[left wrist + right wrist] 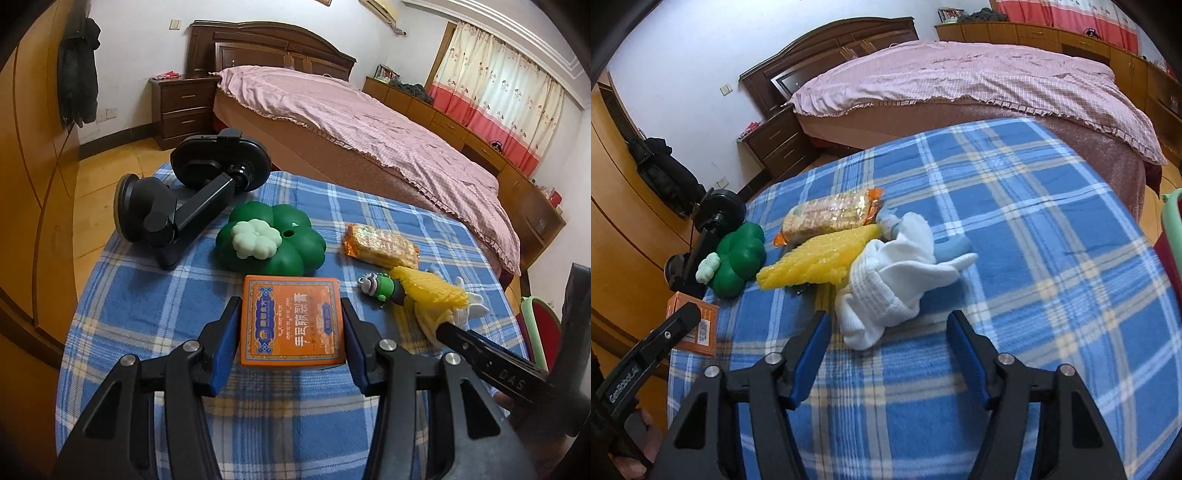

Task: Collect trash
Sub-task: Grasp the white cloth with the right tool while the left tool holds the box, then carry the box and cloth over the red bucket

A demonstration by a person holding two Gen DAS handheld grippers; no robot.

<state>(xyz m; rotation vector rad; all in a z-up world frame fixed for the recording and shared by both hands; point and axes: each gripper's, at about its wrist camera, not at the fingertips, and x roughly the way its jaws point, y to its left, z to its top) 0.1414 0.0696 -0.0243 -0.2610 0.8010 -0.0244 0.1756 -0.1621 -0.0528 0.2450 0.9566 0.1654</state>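
Left gripper (291, 325) is clamped on a flat orange cardboard box (292, 320) over the fuzzy blue plaid blanket (1015, 206). Right gripper (888, 347) hangs spread wide, nothing in it, just short of a crumpled white sock (886, 291) beside bumpy yellow foam netting (816, 260).

Soft, even daylight from the curtained window (495, 99), faint shadows, sharp focus, strong fisheye bending and dark corners
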